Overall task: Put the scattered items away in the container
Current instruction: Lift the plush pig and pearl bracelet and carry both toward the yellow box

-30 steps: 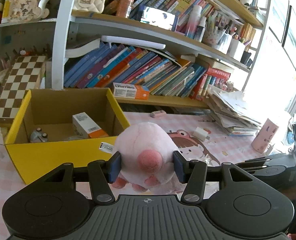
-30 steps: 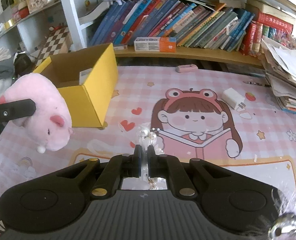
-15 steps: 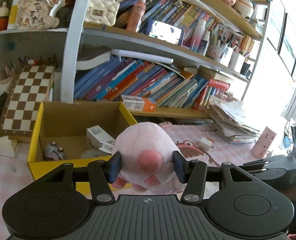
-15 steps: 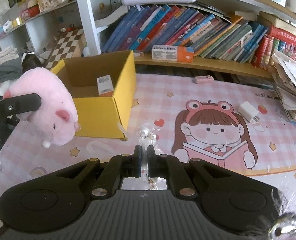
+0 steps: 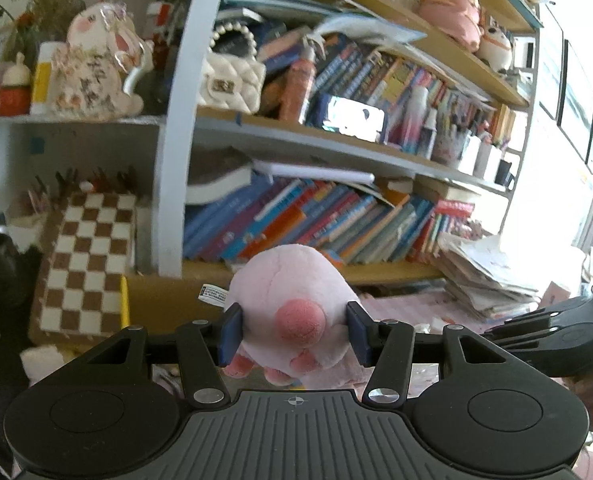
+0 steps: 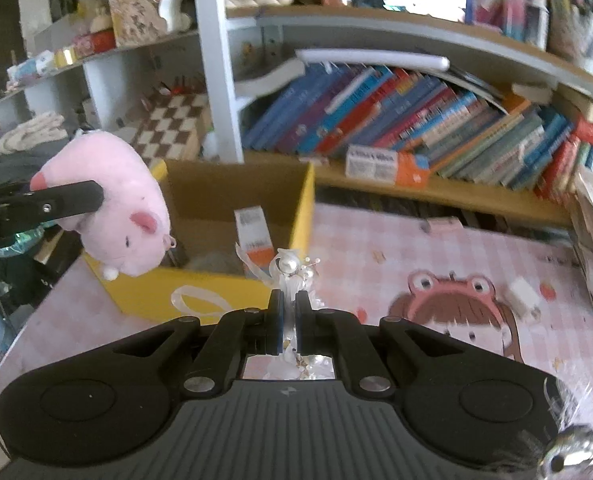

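Our left fingers (image 5: 294, 338) pinch the pink plush pig (image 5: 296, 304) above the yellow box (image 6: 200, 292)'s near rim; our right fingers (image 6: 289, 322) clamp a pearl hair ornament (image 6: 292, 270); inside, a small carton (image 6: 252, 232).

A soft, matt pink plush pig (image 5: 296, 292) is being squeezed between the blue pads of the left gripper (image 5: 294, 334), whose black plastic body is looking matt, with a ribbed grey panel and shiny metal rivets. A white printed cloth tag (image 5: 213, 295) is seen hanging from the pig. A glossy ornament of pearly beads and clear ribbon (image 6: 292, 270) is being pinched by the right gripper (image 6: 290, 322), made of the same matt black plastic. The box (image 6: 200, 296) is showing smooth yellow card outside and plain brown cardboard inside. The table cover (image 6: 436, 264) is looking like smooth, slightly shiny printed plastic. The shelf boards (image 6: 456, 192) are appearing as pale wood.
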